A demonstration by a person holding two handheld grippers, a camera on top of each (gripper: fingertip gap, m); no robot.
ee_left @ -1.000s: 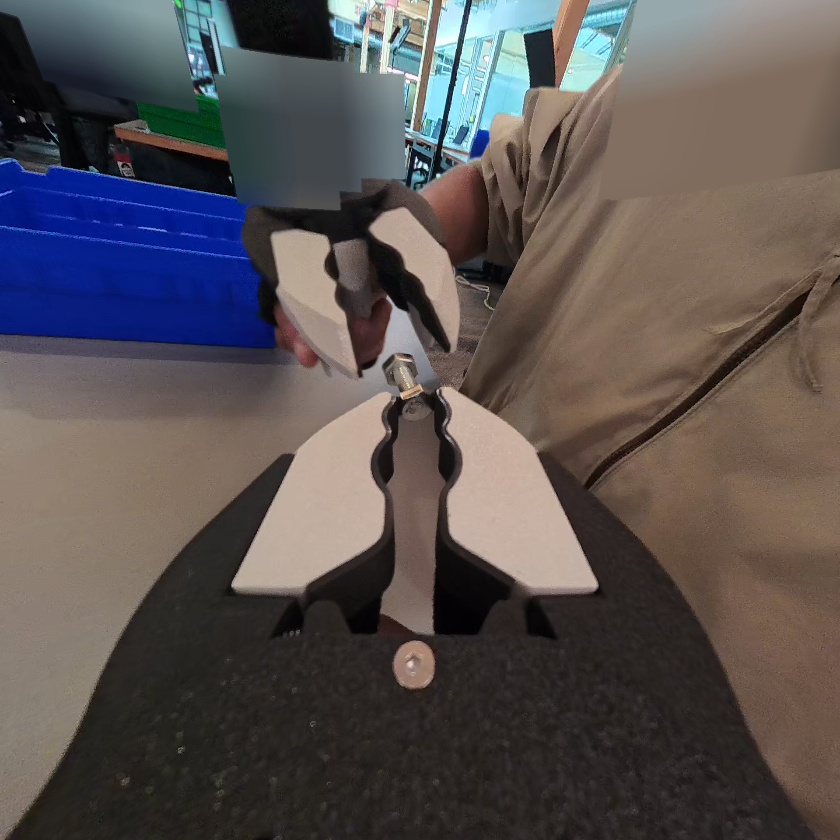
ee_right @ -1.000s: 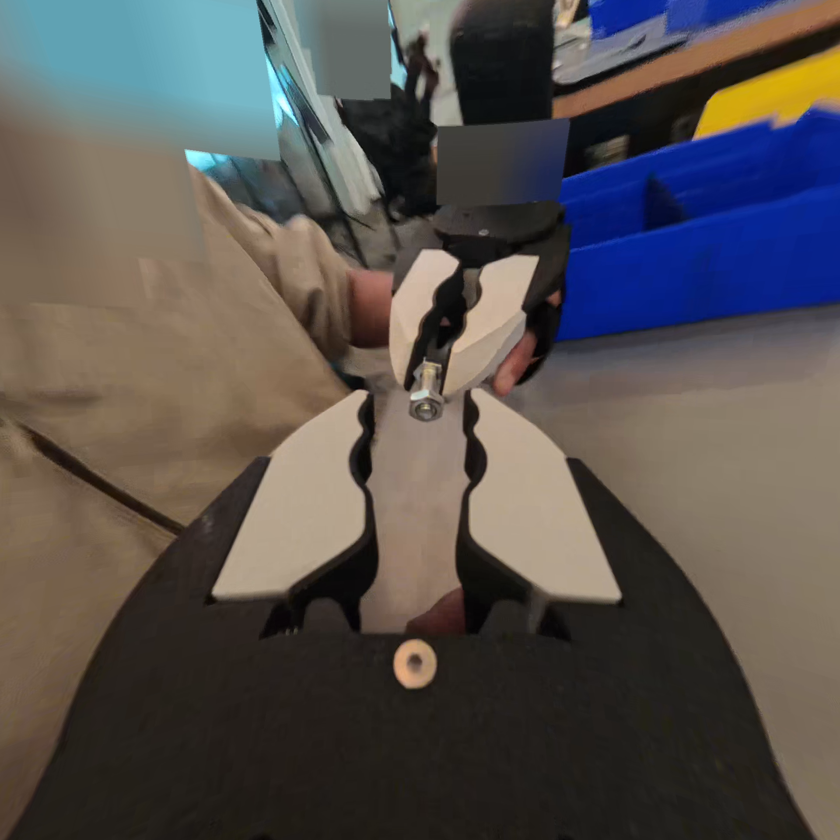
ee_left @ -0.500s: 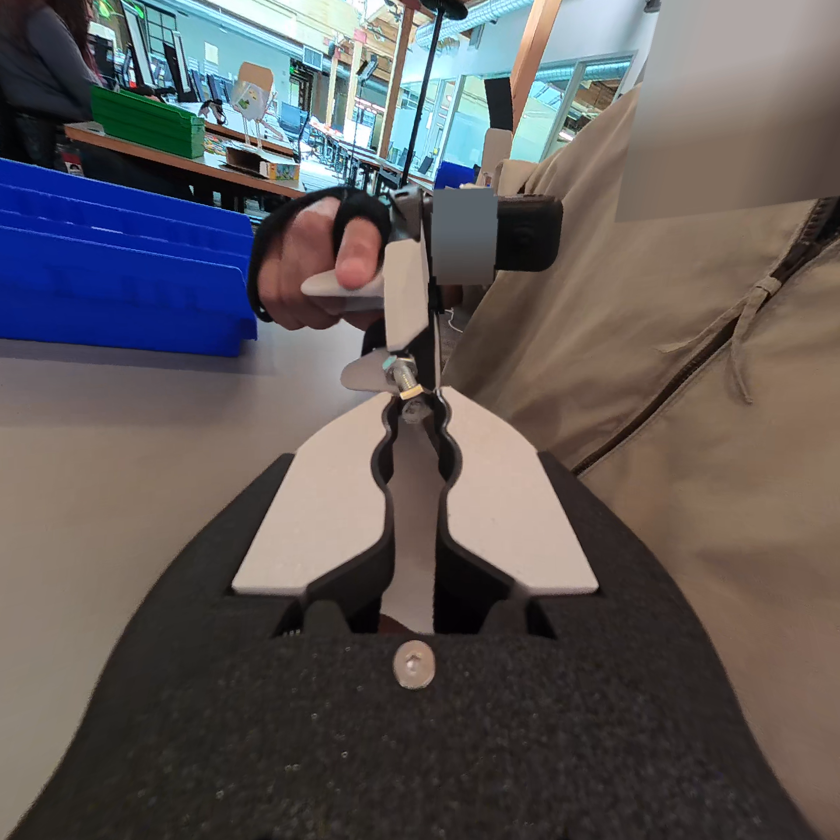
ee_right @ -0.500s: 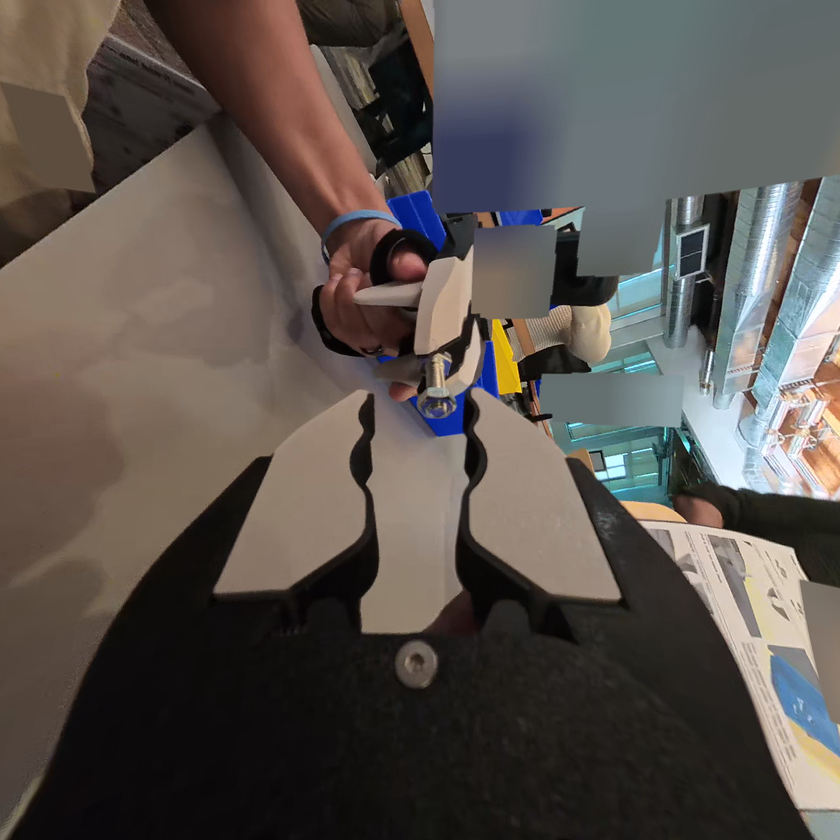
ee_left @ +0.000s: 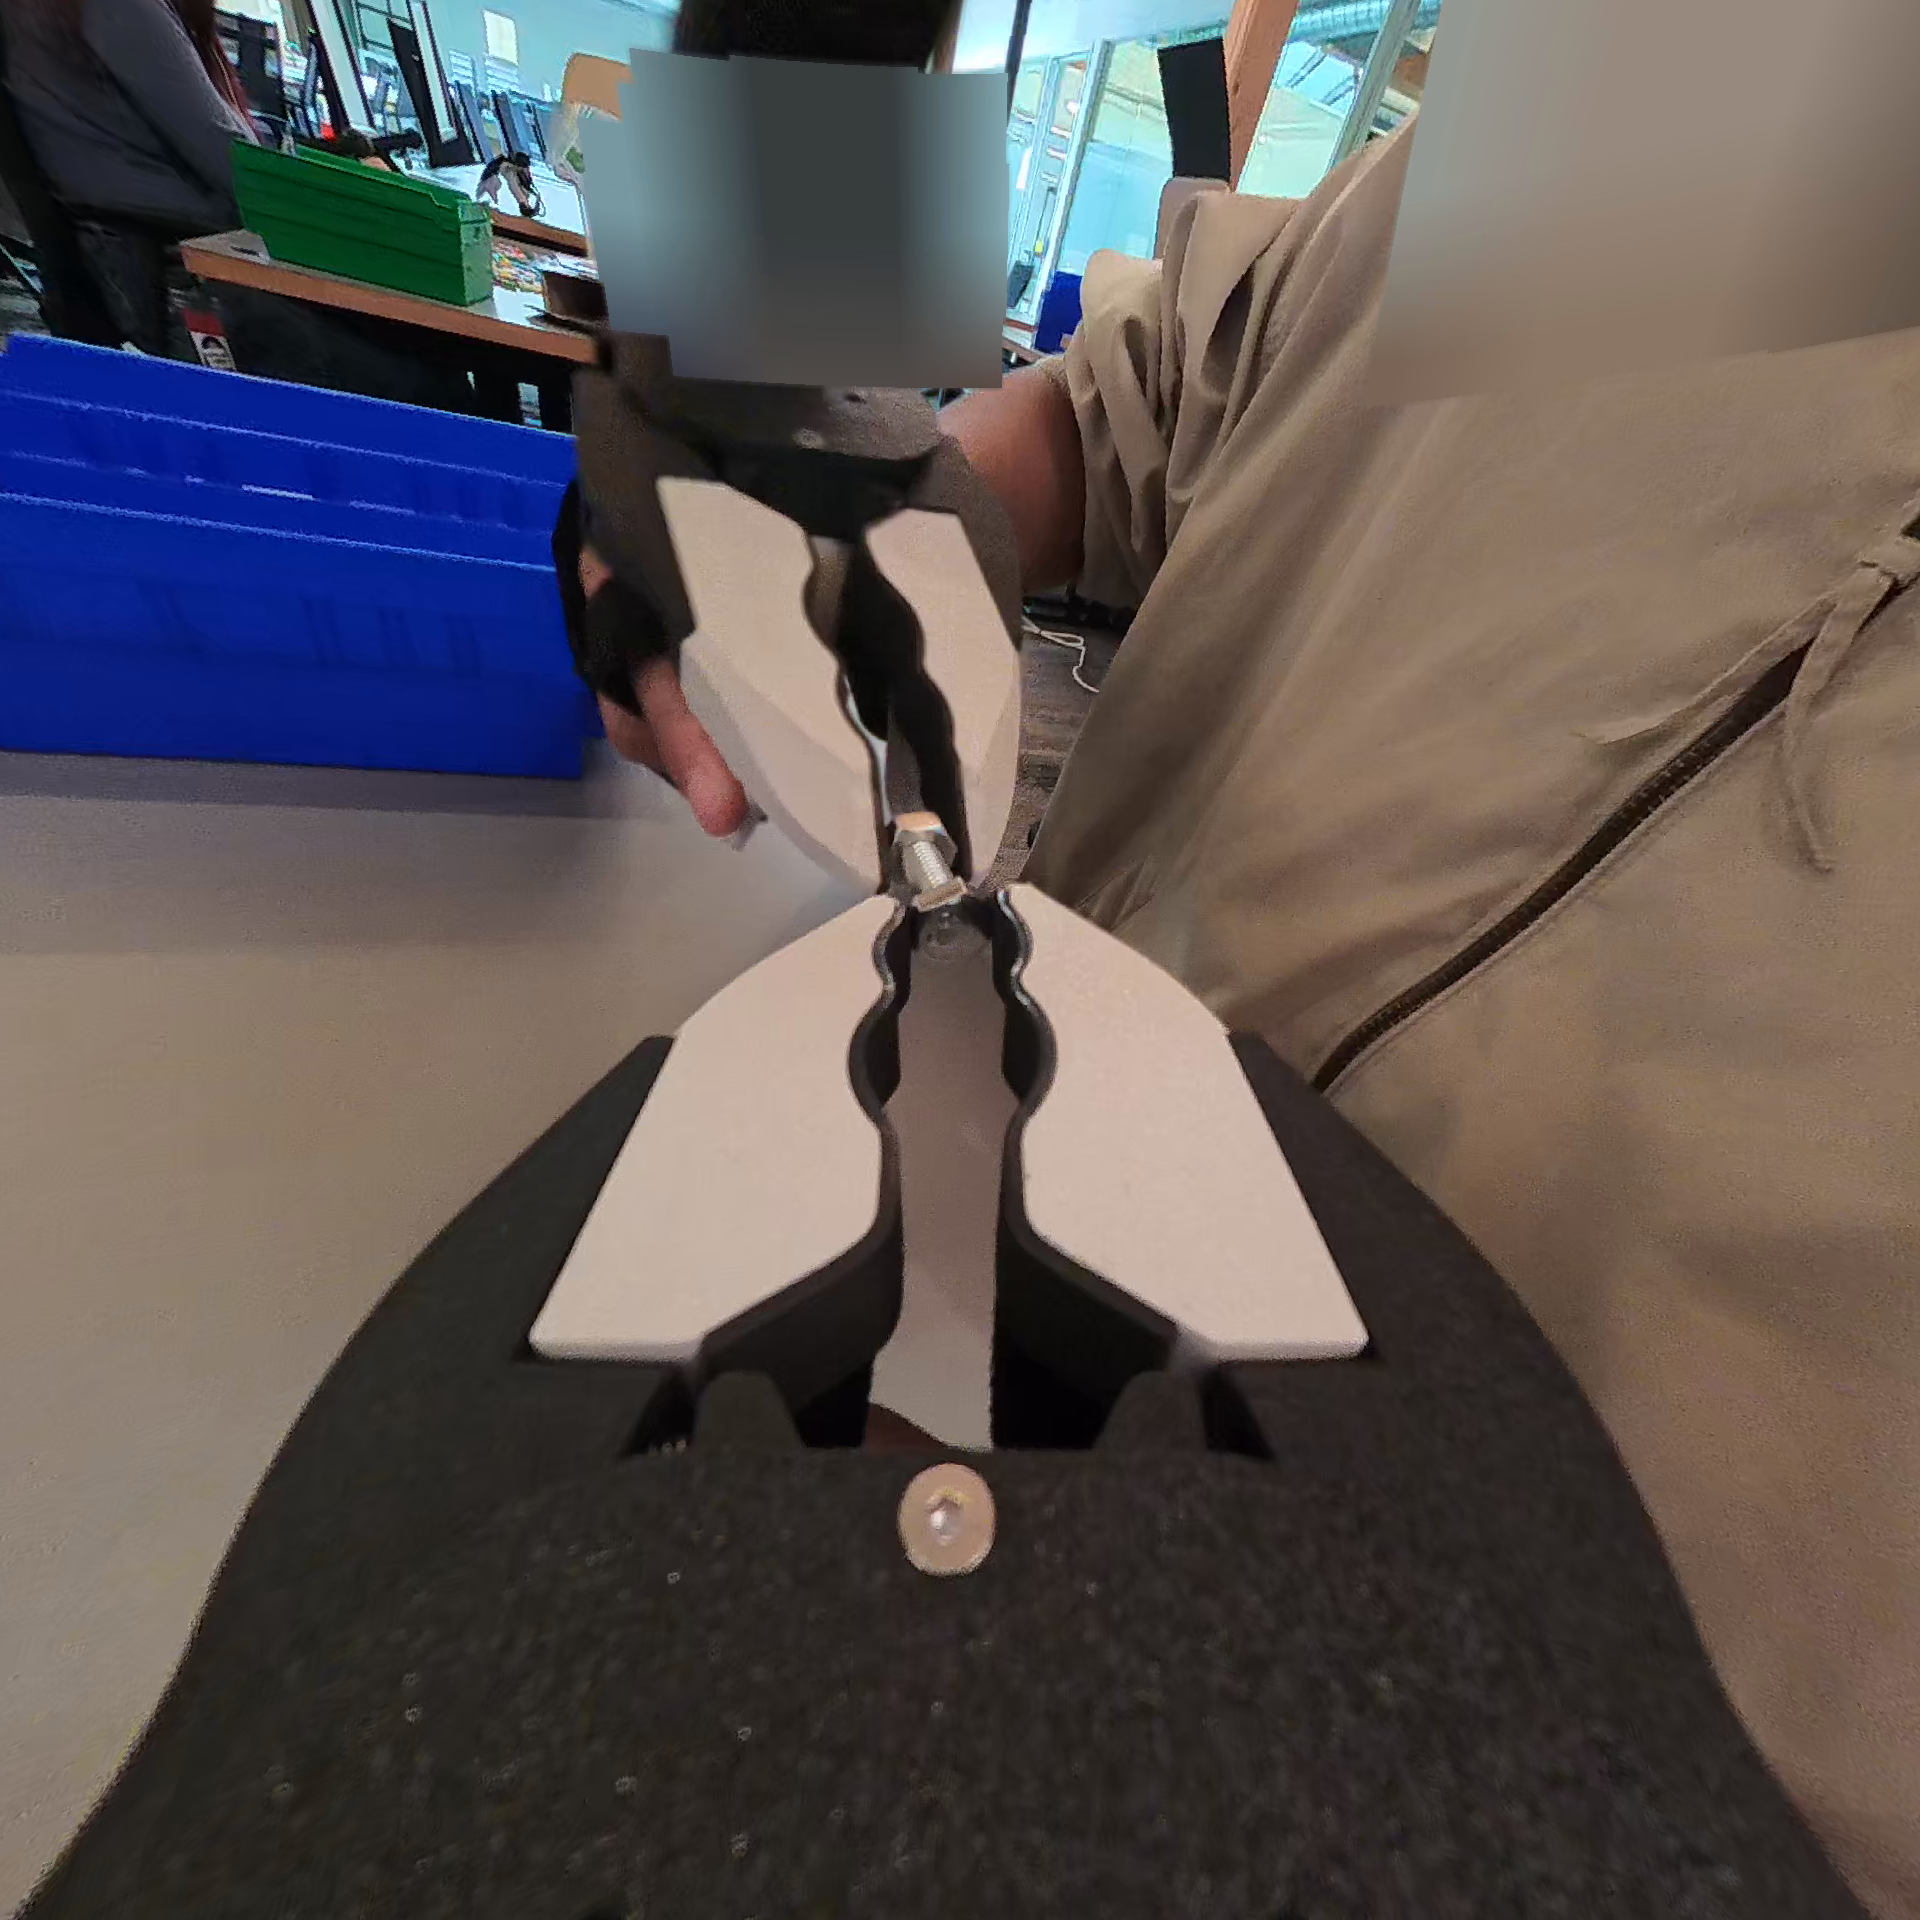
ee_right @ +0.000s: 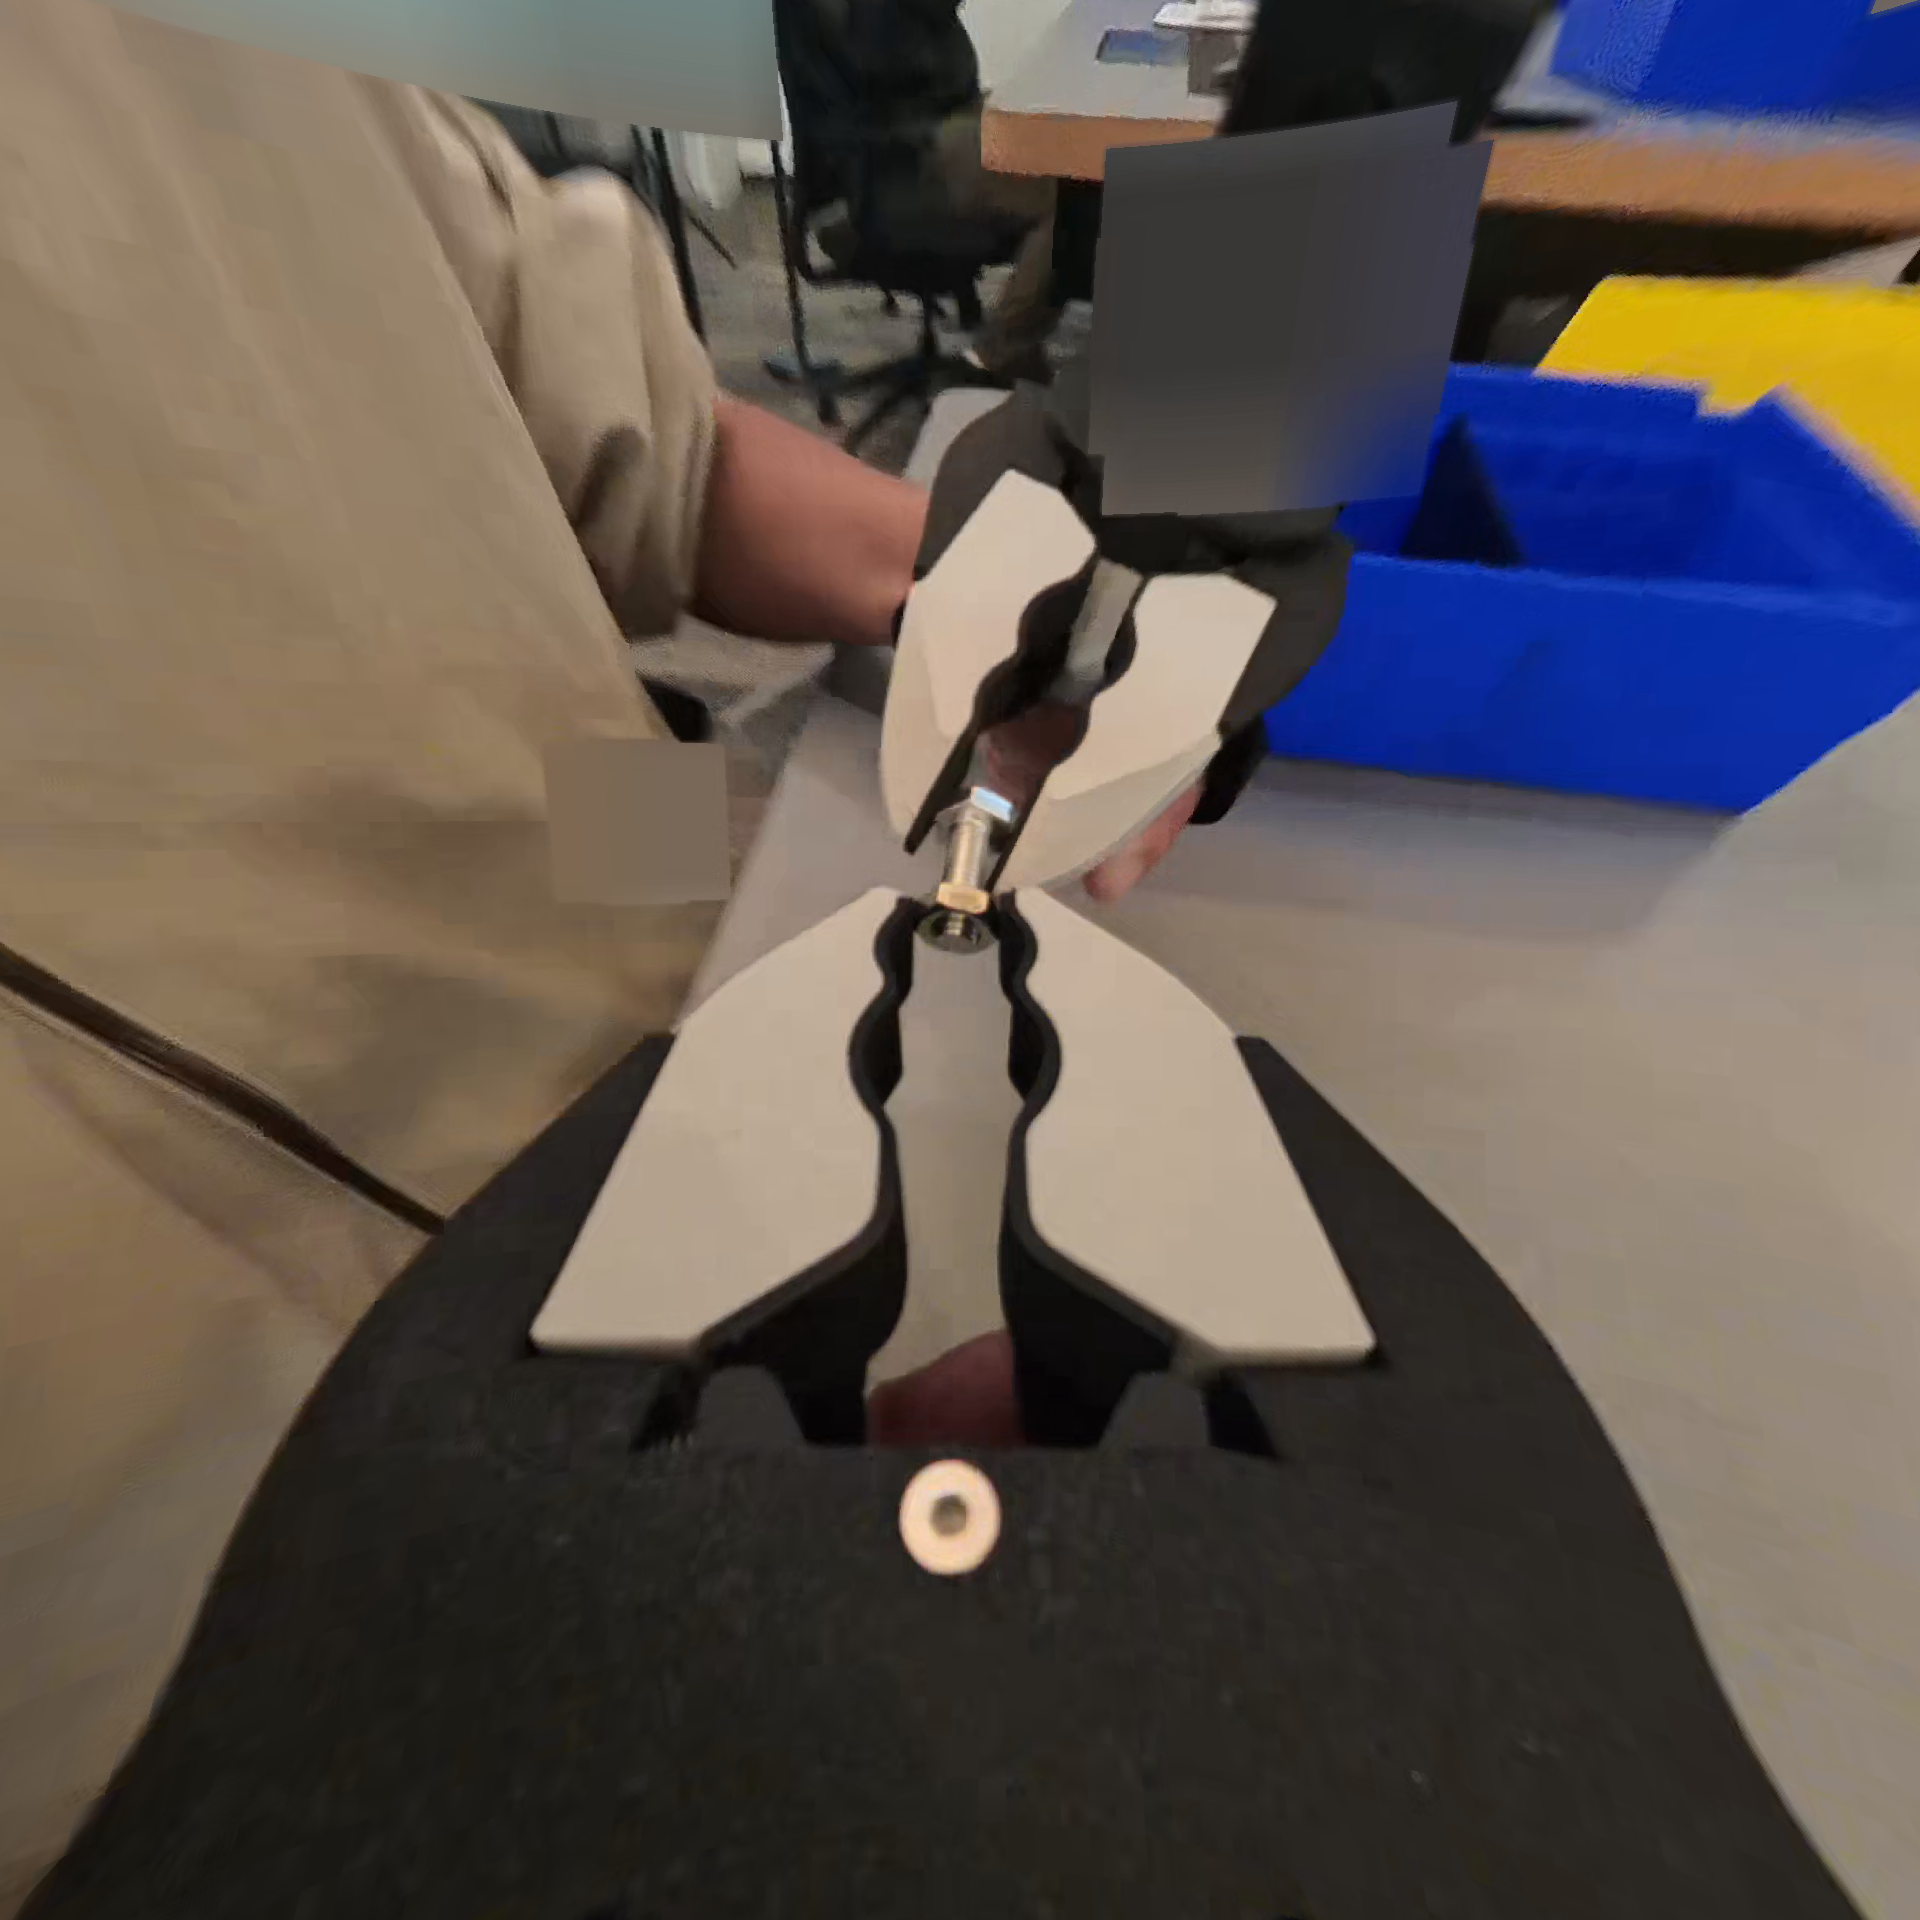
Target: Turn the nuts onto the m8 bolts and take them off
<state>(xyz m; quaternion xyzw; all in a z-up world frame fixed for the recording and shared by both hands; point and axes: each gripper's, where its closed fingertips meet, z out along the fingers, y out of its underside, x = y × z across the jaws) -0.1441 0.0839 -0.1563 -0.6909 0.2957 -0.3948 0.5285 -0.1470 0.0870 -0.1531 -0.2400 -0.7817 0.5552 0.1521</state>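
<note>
L gripper [ee_left: 940,914] pinches silver steel hex bolt's [ee_right: 964,847] head; R gripper [ee_right: 951,920] clamps brass-tinted hex nut [ee_right: 958,898], threaded near tip. Whether on/off: can't tell; nut not seated or free.

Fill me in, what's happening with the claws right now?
A person holds a claw in each hand above the table. The left claw is shut on the head of the bolt, and the right claw, facing it, is shut on the nut at the other end. The bolt hangs in the air between them. Whether the nut is going on or coming off cannot be told.
</note>
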